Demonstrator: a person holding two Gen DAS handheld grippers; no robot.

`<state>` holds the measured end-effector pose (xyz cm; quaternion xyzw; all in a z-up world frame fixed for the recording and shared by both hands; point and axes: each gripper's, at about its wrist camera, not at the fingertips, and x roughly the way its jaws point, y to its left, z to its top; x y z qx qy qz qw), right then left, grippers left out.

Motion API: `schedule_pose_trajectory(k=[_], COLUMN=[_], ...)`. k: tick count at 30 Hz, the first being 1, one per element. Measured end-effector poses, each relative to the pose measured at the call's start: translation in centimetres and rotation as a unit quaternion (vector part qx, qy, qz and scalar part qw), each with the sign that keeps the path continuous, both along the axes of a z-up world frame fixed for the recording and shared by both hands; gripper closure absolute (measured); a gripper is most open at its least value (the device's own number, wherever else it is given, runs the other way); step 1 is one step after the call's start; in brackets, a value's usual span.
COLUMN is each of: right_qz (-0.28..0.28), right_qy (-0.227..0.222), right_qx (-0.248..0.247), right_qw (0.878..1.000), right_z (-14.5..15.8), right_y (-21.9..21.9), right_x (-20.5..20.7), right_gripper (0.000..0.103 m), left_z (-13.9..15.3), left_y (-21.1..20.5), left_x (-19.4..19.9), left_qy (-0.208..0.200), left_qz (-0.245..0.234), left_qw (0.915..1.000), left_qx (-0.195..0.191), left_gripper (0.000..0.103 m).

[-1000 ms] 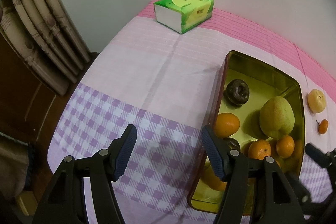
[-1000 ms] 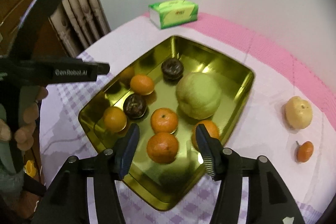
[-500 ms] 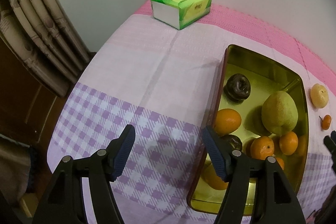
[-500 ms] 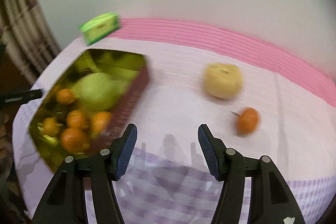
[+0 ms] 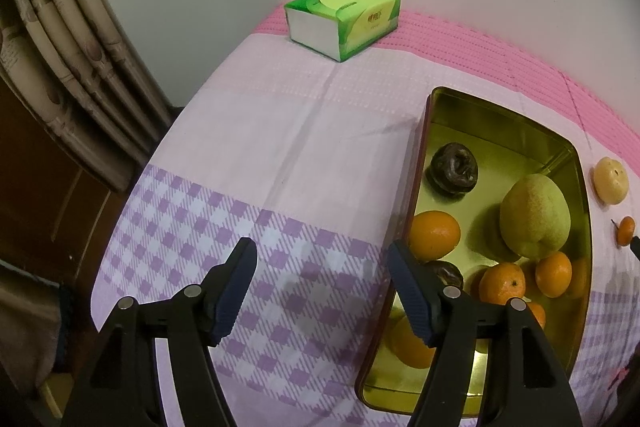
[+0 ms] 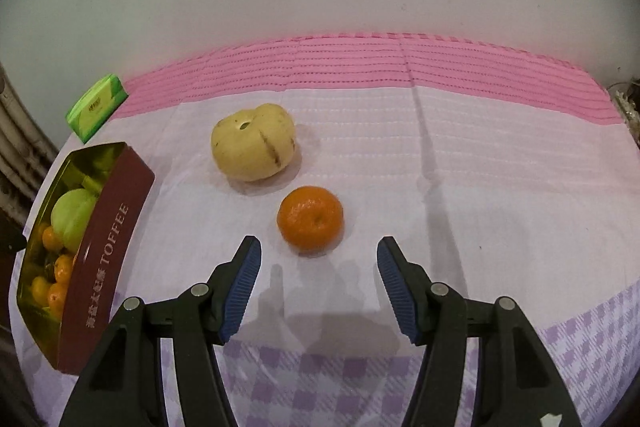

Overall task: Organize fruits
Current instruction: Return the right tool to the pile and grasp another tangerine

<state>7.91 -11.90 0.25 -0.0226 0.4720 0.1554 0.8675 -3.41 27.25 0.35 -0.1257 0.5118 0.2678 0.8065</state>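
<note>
A gold tin tray (image 5: 492,115) (image 6: 116,227) marked TOFFEE holds a green pear (image 5: 534,217), several oranges (image 5: 434,235) and two dark wrinkled fruits (image 5: 454,167). On the cloth outside it lie a yellow apple (image 6: 254,145) (image 5: 610,181) and a small orange (image 6: 311,219) (image 5: 625,230). My right gripper (image 6: 318,283) is open and empty, just in front of the small orange. My left gripper (image 5: 322,293) is open and empty above the checked cloth beside the tray's left wall.
A green tissue box (image 5: 344,19) (image 6: 96,107) sits at the table's far left corner by the wall. Curtains (image 5: 60,59) hang left of the table. The table edge drops off at the left (image 5: 120,227).
My right gripper has swung from over the tray to the right and now faces the loose orange and apple. My left gripper has barely moved.
</note>
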Motion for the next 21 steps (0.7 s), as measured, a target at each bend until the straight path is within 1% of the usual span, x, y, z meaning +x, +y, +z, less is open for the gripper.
schedule_pose_trajectory(k=[2, 6, 10, 12, 14, 15, 17, 18, 20, 21], right_qz=[0.001, 0.005, 0.01, 0.014, 0.017, 0.02, 0.026, 0.029, 0.032, 0.034], right_qy=[-0.005, -0.001, -0.002, -0.003, -0.004, -0.002, -0.001, 0.0, 0.002, 0.002], right_qx=[-0.007, -0.002, 0.003, 0.005, 0.008, 0.01, 0.012, 0.014, 0.013, 0.014], right_qw=[1.0, 1.0, 1.0, 1.0, 1.0, 1.0, 1.0, 0.999, 0.999, 0.999], right_z=[-0.3, -1.0, -1.7, -1.9, -2.0, -2.1, -2.2, -2.3, -2.5, -2.6], right_y=[0.1, 0.4, 0.5, 0.6, 0.6, 0.7, 0.7, 0.8, 1.1, 1.1], right_x=[0.3, 1.2, 1.8, 2.0, 2.2, 2.3, 2.4, 2.5, 2.6, 2.6], right_gripper=[0.045, 0.044, 0.045, 0.046, 0.046, 0.048, 0.055, 0.056, 0.064, 0.064], left_z=[0.2, 0.4, 0.4, 0.8, 1.4, 1.7, 2.1, 2.3, 2.5, 2.6], left_y=[0.0, -0.2, -0.6, -1.1, -1.5, -1.7, -2.3, -2.7, -3.5, -4.1], left_x=[0.0, 0.2, 0.4, 0.5, 0.7, 0.8, 1.2, 1.4, 2.0, 2.5], left_qy=[-0.004, -0.01, -0.006, -0.008, -0.013, -0.016, -0.018, -0.018, -0.018, -0.016], left_qz=[-0.001, -0.007, -0.013, -0.016, -0.019, -0.022, -0.027, -0.031, -0.041, -0.049], left_qw=[1.0, 0.9999, 0.9998, 0.9995, 0.9995, 0.9994, 0.9993, 0.9992, 0.9989, 0.9986], left_qx=[0.001, 0.008, 0.015, 0.024, 0.022, 0.021, 0.017, 0.016, 0.012, 0.009], left_gripper=[0.034, 0.034, 0.034, 0.034, 0.034, 0.034, 0.033, 0.033, 0.032, 0.032])
